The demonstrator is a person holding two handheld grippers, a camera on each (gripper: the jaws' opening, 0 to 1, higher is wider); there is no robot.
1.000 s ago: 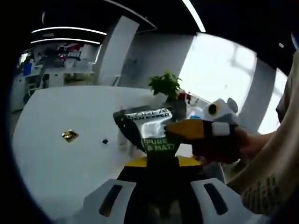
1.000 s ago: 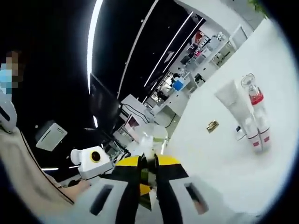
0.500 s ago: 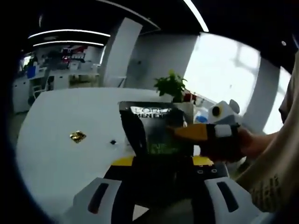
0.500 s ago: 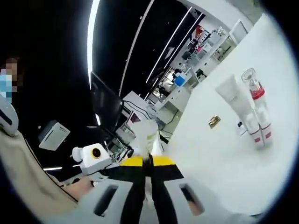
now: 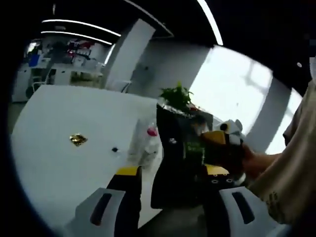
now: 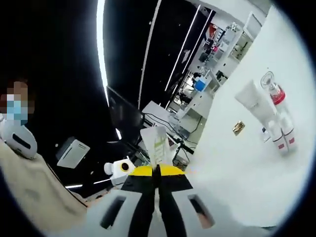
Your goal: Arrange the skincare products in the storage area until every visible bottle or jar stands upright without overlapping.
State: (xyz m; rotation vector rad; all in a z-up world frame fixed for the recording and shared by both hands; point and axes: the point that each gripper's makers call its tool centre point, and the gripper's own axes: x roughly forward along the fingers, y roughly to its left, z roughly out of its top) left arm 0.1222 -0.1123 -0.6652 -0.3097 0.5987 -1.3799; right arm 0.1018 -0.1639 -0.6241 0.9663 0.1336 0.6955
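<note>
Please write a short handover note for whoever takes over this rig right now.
Right gripper: shut on the dark tube, held off the white table.
Left gripper: open, jaws either side of that tube.
Done: white tube, red-banded clear bottle and small bottles stand grouped on the table.
Left: stand the dark tube upright beside them, without overlap.

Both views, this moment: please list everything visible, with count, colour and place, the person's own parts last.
Dark tube: one, black with green label, between the left gripper's jaws, pinched at its flat end by the right gripper.
White tube: one, standing on the table.
Clear bottle: one, red band, beside the white tube.
Small wrapper: one, gold, flat on the table.
Plant: one, green, table's far edge.
Table: one, white.
Left gripper: yellow-black.
Right gripper: yellow-black, shut.
</note>
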